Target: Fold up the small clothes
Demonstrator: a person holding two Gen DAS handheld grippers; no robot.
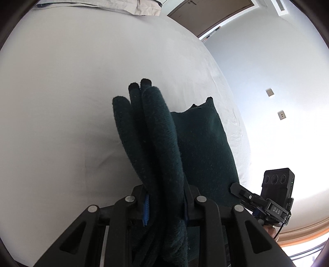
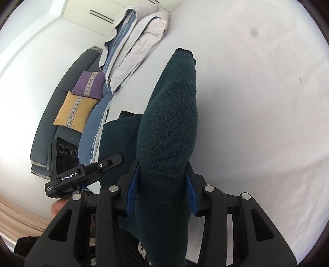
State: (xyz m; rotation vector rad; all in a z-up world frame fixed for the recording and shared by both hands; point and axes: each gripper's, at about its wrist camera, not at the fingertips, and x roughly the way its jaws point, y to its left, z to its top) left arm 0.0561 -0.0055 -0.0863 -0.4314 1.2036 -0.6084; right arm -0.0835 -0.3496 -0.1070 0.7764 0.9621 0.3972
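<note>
A dark green knitted glove (image 1: 156, 131) is held up over a white bed sheet (image 1: 61, 92). My left gripper (image 1: 164, 205) is shut on its finger end, and the knitted fingers stick out past the jaws. My right gripper (image 2: 162, 189) is shut on the cuff end of the glove (image 2: 170, 123), which bulges out between the blue pads (image 2: 131, 191). Each gripper shows in the other's view: the right gripper (image 1: 261, 201) at lower right, the left gripper (image 2: 82, 174) at lower left. The cloth hides both sets of fingertips.
A folded pale quilt (image 2: 133, 45) lies at the far end of the bed. A yellow pillow (image 2: 74, 111) and a purple pillow (image 2: 90, 84) rest on a grey sofa (image 2: 47, 123) beside the bed. A door (image 1: 209, 14) and a wall stand beyond.
</note>
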